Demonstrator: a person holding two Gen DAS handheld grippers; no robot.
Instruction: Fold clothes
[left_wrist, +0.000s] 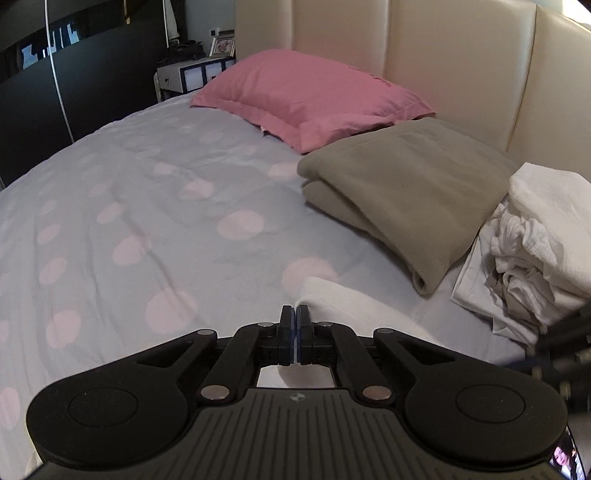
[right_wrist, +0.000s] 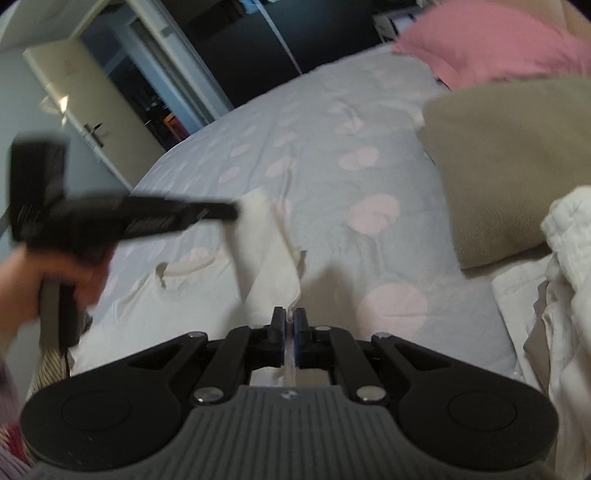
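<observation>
A white garment (right_wrist: 266, 258) is held up over the spotted bed sheet (right_wrist: 314, 122). My right gripper (right_wrist: 290, 317) is shut on its near edge; cloth runs between the pads. My left gripper (left_wrist: 295, 314) is shut, with the white garment (left_wrist: 343, 299) draped to its right and under it. In the right wrist view the left gripper (right_wrist: 229, 212) appears blurred at the left, its tip touching the garment's upper corner, held by a hand (right_wrist: 44, 280).
A folded olive blanket (left_wrist: 402, 192) lies at the right, a pink pillow (left_wrist: 310, 96) behind it against the cream headboard (left_wrist: 443, 55). A pile of white laundry (left_wrist: 535, 251) sits at the far right. A nightstand (left_wrist: 192, 74) and a door (right_wrist: 85, 107) stand beyond the bed.
</observation>
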